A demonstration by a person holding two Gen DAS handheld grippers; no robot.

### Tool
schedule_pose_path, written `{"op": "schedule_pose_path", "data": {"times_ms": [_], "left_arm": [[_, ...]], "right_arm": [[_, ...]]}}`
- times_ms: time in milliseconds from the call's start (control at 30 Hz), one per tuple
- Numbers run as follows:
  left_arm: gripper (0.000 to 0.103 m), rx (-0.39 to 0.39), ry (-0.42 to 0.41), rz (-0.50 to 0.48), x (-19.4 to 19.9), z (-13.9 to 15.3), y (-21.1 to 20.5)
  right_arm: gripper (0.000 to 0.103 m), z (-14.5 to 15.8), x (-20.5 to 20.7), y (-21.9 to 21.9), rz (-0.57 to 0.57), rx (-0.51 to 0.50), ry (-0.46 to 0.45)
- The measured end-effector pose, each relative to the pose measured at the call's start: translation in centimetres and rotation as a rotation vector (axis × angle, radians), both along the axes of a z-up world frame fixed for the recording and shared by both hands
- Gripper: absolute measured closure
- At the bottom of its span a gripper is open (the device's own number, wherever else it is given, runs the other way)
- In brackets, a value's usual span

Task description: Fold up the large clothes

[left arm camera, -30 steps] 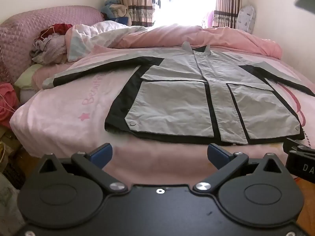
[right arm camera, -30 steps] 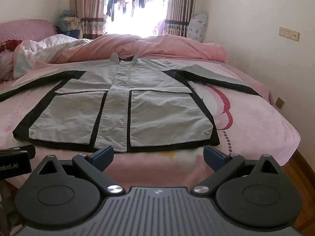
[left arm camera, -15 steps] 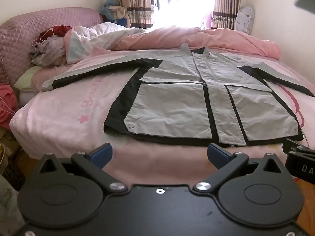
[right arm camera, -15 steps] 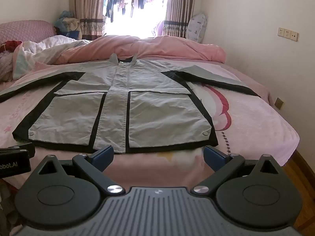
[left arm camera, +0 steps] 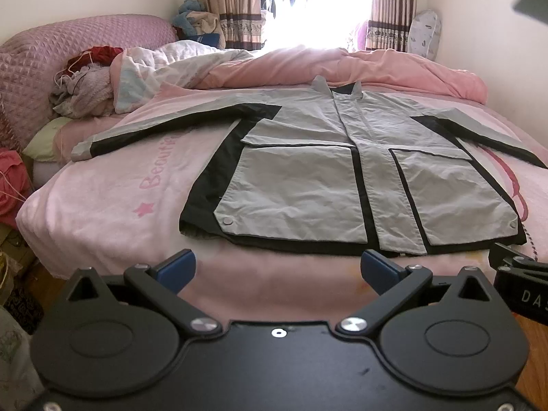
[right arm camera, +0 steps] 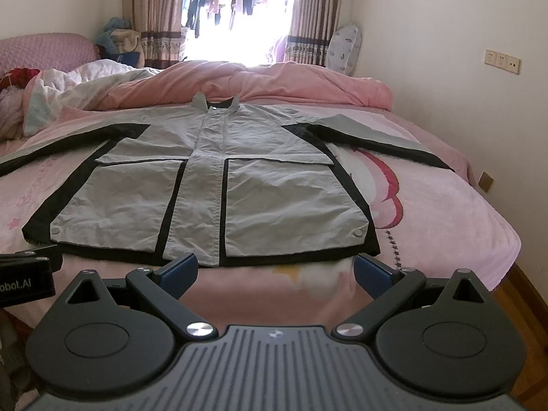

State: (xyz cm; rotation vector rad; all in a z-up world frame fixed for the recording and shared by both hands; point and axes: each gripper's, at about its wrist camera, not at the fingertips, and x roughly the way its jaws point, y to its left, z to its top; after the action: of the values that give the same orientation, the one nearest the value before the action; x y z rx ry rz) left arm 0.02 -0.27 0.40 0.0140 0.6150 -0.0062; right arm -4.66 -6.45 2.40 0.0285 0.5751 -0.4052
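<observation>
**Hand-held grippers poised before a jacket spread on a bed**

Left hand-held gripper [left arm camera: 277,269] occupies the near foreground of the left wrist view, its two blue-tipped fingers [left arm camera: 176,269] spread wide with nothing between them. Right hand-held gripper [right arm camera: 275,270] appears likewise in the right wrist view, fingers [right arm camera: 179,269] wide apart and empty. Each tool hangs just short of the near edge of the bed [left arm camera: 102,212], and part of the other tool's dark body enters each view at the side.

Just beyond the fingertips lies the jacket [left arm camera: 308,185], grey with black panels, spread flat and face up on the pink bedsheet [right arm camera: 428,212]. Its hem runs along the near edge of the bed; its collar [right arm camera: 215,101] points toward the far end. Two large front pockets, each with a snap at the lower outer corner, flank the central placket. Both sleeves extend outward: the left sleeve [left arm camera: 164,130] reaches toward the bed's left side, the right sleeve [right arm camera: 376,140] toward the wall side.

Behind the collar, a pink duvet [right arm camera: 274,82] is bunched across the width of the bed. At far left sit a quilted pink headboard [left arm camera: 68,48] and a heap of loose clothes [left arm camera: 85,82]. Patterned curtains [right arm camera: 154,10] frame a bright window [right arm camera: 239,10] at the back, with garments hanging outside it. Wall sockets [right arm camera: 501,60] are mounted on the right-hand wall.
</observation>
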Motion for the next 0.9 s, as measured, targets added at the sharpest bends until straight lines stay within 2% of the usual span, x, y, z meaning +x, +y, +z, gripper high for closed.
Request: {"op": "schedule_pose_path", "data": {"times_ms": [900], "left_arm": [[0.000,0.002,-0.001,-0.007,-0.23,-0.06,-0.07]], "right_arm": [[0.000,-0.59,0.09,0.31,0.004,-0.005,0.005]]}}
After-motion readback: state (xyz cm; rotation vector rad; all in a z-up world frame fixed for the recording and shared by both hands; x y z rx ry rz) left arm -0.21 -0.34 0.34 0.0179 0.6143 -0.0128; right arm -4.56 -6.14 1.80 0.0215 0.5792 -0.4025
